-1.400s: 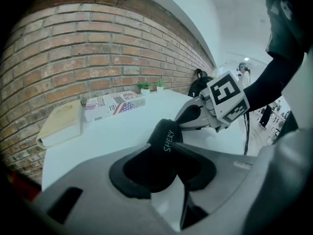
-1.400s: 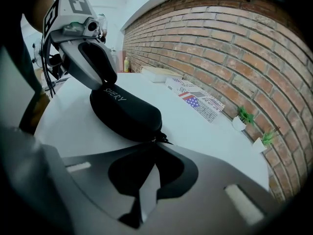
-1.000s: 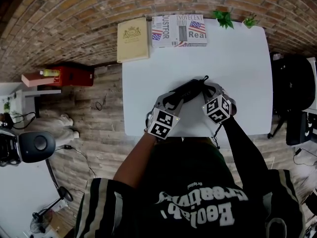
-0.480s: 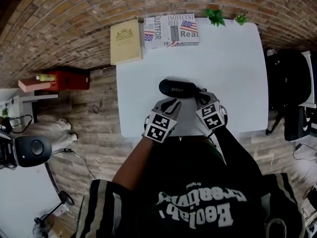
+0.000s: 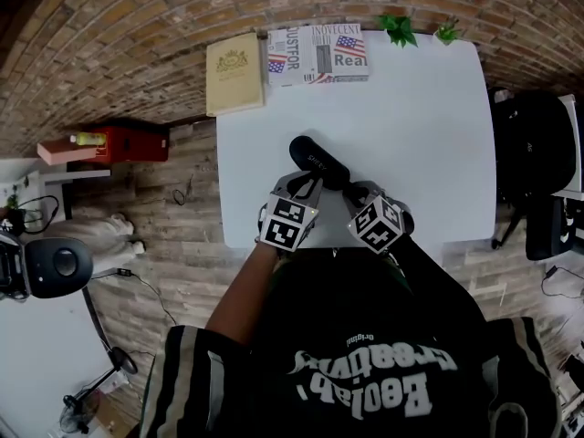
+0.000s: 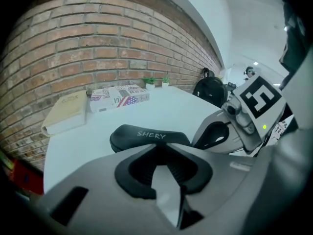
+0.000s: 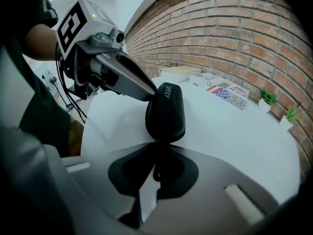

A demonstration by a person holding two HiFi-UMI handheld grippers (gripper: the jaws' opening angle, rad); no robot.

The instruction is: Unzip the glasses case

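Lying slantwise near the desk's (image 5: 420, 108) front edge in the head view, the black glasses case (image 5: 318, 161) has the left gripper (image 5: 305, 186) at its near side and the right gripper (image 5: 354, 192) at its right end. The left gripper view shows those jaws, which have just been closing, pinching the case's edge. The right gripper view shows its jaws clamped tight on the zipper pull (image 7: 157, 173) at the case's end.

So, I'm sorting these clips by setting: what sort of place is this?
Likely an office or studio corner: a white table against a brick wall, decorative books and small plants at its far edge.
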